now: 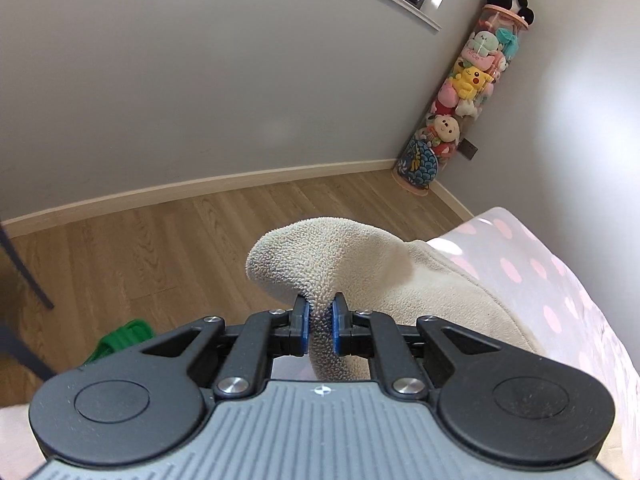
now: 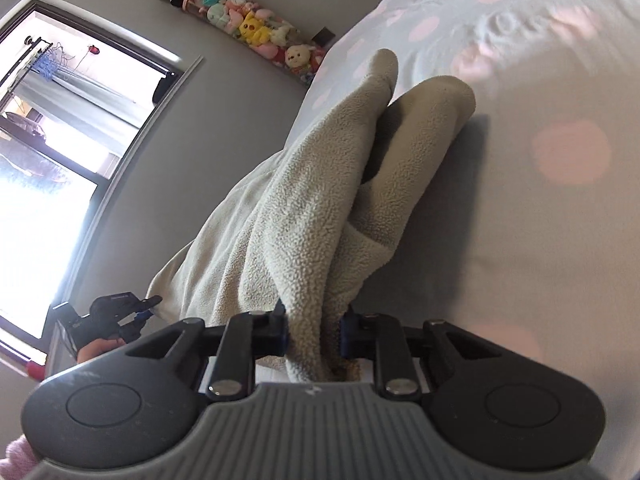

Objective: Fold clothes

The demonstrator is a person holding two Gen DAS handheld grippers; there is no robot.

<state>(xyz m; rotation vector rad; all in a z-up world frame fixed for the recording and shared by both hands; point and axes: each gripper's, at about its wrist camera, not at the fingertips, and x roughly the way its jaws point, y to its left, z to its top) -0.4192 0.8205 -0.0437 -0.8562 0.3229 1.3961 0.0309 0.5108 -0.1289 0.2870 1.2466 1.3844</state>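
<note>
A cream fleece garment (image 1: 420,280) lies on a bed with a grey, pink-dotted sheet (image 1: 560,280). My left gripper (image 1: 319,320) is shut on a corner of it; the cloth bulges up above the blue pads. In the right wrist view the same fleece garment (image 2: 320,200) stretches away in long folds over the bed sheet (image 2: 540,220). My right gripper (image 2: 314,328) is shut on a thick bunch of its edge. The left gripper (image 2: 146,310) shows at the lower left of that view, held by a hand, pinching the far edge of the garment.
Beside the bed runs a wood floor (image 1: 180,240) with a green object (image 1: 124,338) and a dark furniture leg (image 1: 28,268). A tall clear tube of plush toys (image 1: 468,92) stands in the corner. A large window (image 2: 60,140) fills the wall.
</note>
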